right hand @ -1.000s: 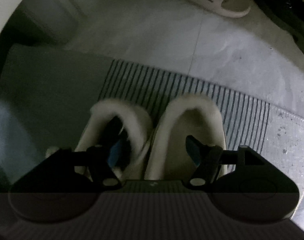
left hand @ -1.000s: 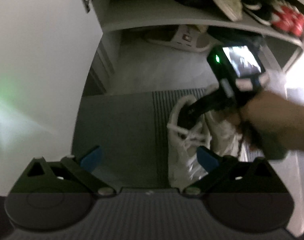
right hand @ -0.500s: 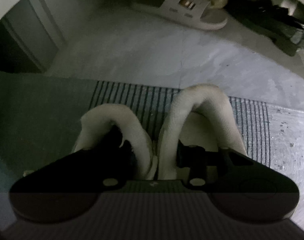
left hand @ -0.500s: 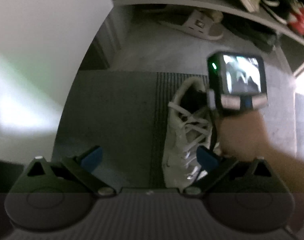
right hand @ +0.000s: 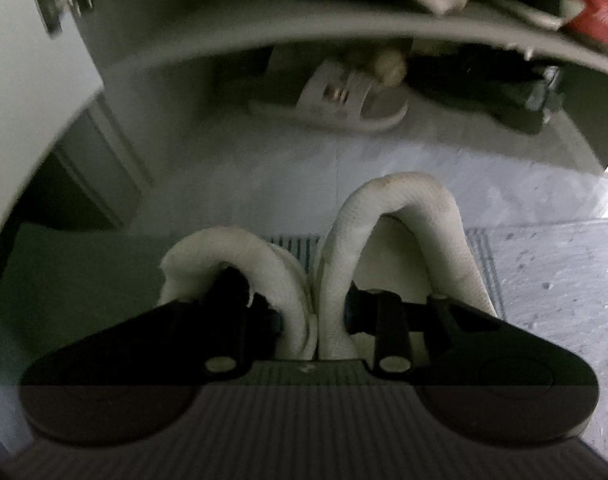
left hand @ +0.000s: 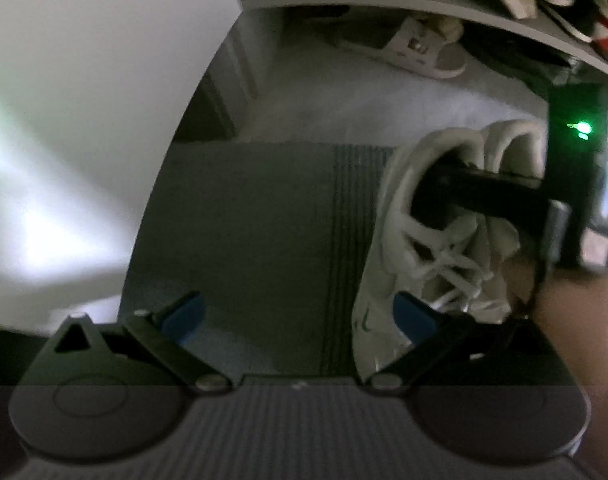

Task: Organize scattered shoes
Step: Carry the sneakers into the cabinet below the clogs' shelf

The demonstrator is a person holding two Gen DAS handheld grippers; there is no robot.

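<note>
Nearest the right wrist camera, right gripper [right hand: 314, 316] has one finger inside each of the two white sneakers [right hand: 400, 216], the adjoining inner collar walls pinched together between the pads; jaws closing on them. Sneakers sit side by side, heels toward the camera, over the striped end of a grey floor mat [right hand: 75, 264]. Whether the soles touch the mat cannot be told from this view.

From the left wrist camera, left gripper [left hand: 299, 314] hangs above the mat [left hand: 263, 208] with blue pads spread wide, nothing between them. Sneakers [left hand: 436, 240] lie just to its right, laces visible, with the right gripper's black finger [left hand: 492, 188] reaching into the collar and a hand [left hand: 572, 320] below it.

Beyond the mat: pale tiled floor [right hand: 384, 160]. Further back, a white slide sandal [right hand: 336, 100] lies under the lowest shelf [right hand: 263, 36] of a shoe rack, dark footwear beside it. Red shoes [right hand: 596, 12] and others rest on the shelf, blurred.
</note>
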